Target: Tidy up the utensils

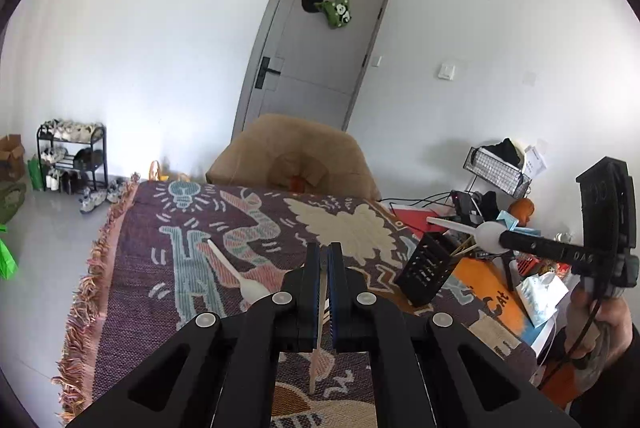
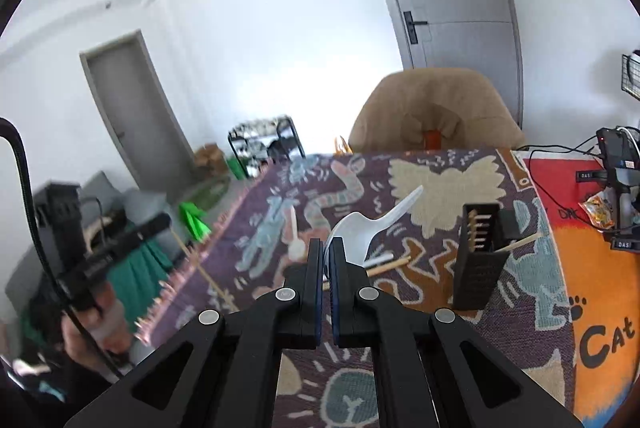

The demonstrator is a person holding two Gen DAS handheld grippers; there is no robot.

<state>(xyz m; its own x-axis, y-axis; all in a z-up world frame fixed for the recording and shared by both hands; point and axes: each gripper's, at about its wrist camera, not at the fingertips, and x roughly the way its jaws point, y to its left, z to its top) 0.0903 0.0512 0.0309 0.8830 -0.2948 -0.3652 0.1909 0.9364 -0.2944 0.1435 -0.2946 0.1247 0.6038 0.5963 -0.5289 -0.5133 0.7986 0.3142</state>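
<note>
A white plastic spoon [image 2: 362,228] is clamped by its bowl in the right gripper [image 2: 327,260], above the middle of the tabletop [image 2: 520,340], and a wooden chopstick [image 1: 320,328] is pinched in the left gripper [image 1: 324,268]. The black utensil holder [image 2: 480,260], already holding chopsticks, stands toward the right edge. The spoon is best carried over the holder's open top, turned handle-down, and released only once it is inside a slot.
</note>
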